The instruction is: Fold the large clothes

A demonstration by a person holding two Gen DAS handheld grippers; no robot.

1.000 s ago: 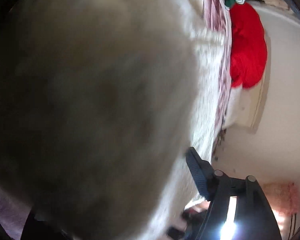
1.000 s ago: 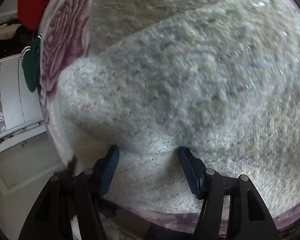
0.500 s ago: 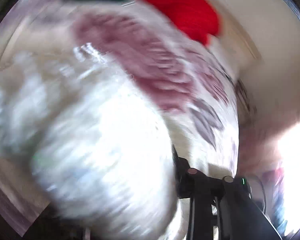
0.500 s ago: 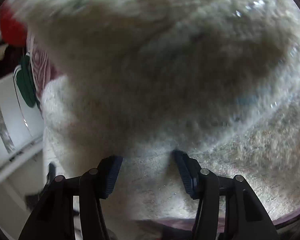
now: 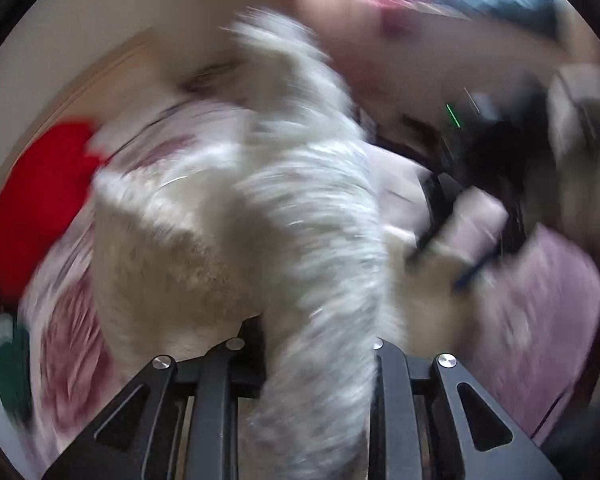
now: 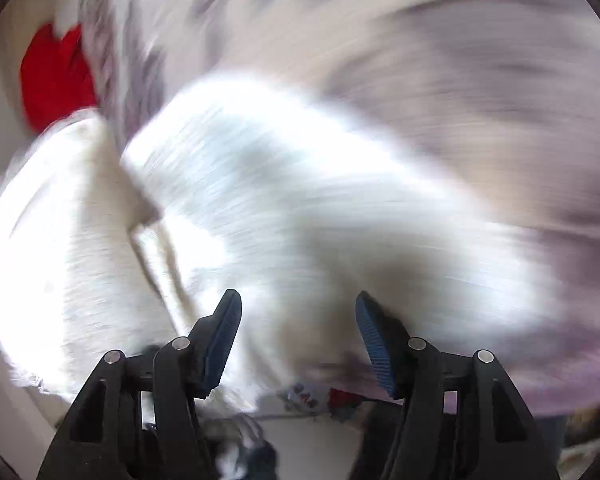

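- Left gripper [image 5: 320, 344]: fingertips buried in fuzzy white garment [image 5: 260, 220]; apparently pinching it.
- Right gripper [image 6: 298, 332]: jaws spread, garment between, 12 o'clock.
- Heavy blur; slow down, keep the fold edge taut over the bed cover [image 6: 480, 60].

Motion blur smears both views; the fuzzy white garment [image 5: 312, 216] hides the left tongs' [image 5: 312, 344] tips.

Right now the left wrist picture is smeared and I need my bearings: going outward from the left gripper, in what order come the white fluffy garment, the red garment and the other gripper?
1. White fluffy garment: between the left gripper fingers, centre.
2. Right gripper: to the right, on the garment.
3. Red garment: far left edge.
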